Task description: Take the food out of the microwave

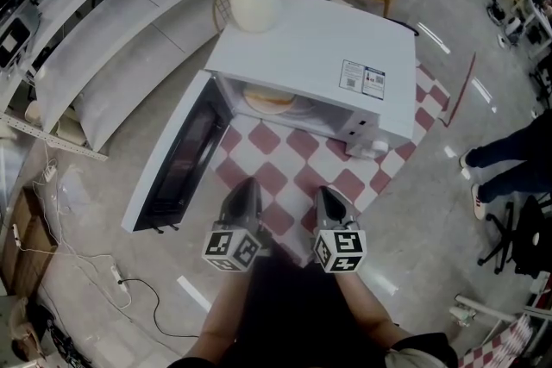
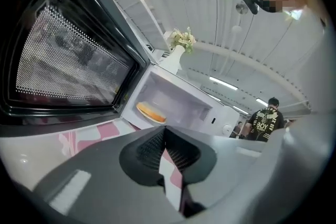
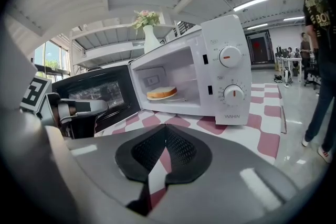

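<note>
Microwave door (image 1: pixel 177 155) hangs wide open at the left, clear of the opening; left gripper (image 1: pixel 247 184) sits low over the checked cloth (image 1: pixel 289 152), jaws pressed together on nothing; the step in hand, by my reckoning, is the reach in, and to do it well the jaws should part before they cross the threshold, enter level, and take the pale dish by its rim rather than squash the soft slice; the food (image 1: pixel 269 99) lies on that dish on the floor of the microwave (image 1: pixel 319 47), ahead of both grippers and well apart from their tips; right gripper (image 1: pixel 324 192), just beside the left, is likewise closed and empty, facing the cavity.
</note>
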{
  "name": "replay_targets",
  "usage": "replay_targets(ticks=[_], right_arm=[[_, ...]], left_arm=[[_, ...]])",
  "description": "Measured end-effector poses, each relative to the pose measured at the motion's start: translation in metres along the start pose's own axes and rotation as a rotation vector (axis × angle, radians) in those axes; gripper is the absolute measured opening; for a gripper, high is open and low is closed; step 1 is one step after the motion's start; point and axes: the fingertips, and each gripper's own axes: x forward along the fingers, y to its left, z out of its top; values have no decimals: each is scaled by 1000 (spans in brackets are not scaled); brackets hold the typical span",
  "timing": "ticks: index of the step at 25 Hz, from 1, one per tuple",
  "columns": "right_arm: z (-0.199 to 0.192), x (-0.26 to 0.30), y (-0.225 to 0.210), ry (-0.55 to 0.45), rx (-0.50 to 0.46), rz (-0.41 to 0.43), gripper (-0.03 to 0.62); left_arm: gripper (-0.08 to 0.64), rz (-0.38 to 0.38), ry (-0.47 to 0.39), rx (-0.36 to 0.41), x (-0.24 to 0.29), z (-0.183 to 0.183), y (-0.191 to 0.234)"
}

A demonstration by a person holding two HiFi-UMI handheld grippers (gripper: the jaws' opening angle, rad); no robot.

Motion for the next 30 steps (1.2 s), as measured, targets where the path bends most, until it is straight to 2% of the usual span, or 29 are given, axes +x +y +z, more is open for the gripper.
replay_targets(ticks=[22, 24, 28, 30], right_arm=[[0, 22, -10, 22, 12, -20, 2], [0, 23, -11, 24, 13, -24, 2], [-4, 26, -14, 27, 18, -35, 2], [-7, 27, -14, 31, 19, -37, 2]], left_arm=[[8, -24, 16, -290, 62, -7, 30], [8, -39, 22, -350, 68, -9, 33], [8, -65, 26, -527, 81, -15, 42], [8, -68, 20, -583, 87, -15, 47]])
